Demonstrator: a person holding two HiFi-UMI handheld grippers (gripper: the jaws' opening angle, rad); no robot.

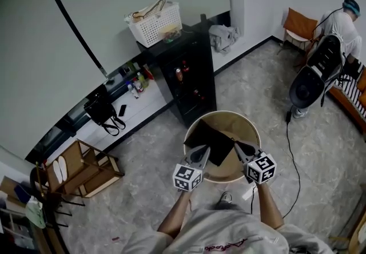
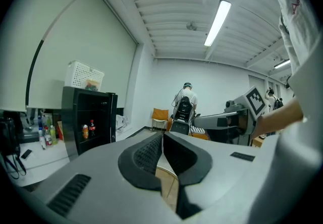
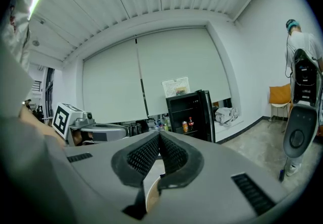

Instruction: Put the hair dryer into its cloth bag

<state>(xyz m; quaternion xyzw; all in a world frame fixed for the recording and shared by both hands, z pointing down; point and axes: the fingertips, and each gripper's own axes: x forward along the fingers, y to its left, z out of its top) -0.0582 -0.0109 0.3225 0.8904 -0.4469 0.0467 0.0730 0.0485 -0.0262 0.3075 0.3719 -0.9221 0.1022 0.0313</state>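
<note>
A black cloth bag [image 1: 209,141] lies on the round wooden table [image 1: 246,127] straight below me. My left gripper [image 1: 206,151] points at the bag's near edge, and my right gripper [image 1: 237,147] points at its right corner. The left gripper [image 2: 162,136] has its jaws together in its own view, with no cloth showing between the pads. The right gripper [image 3: 159,134] is likewise shut, with nothing seen in it. Each gripper view shows the other gripper beside it. I see no hair dryer in any view.
Behind the table stands a black glass-door fridge [image 1: 191,78] with a white basket [image 1: 154,23] on top. A low white ledge with bottles [image 1: 137,84] runs left of it. A person [image 1: 343,24], an orange chair [image 1: 300,25], a black machine [image 1: 311,84] and its floor cable [image 1: 293,150] are at the right.
</note>
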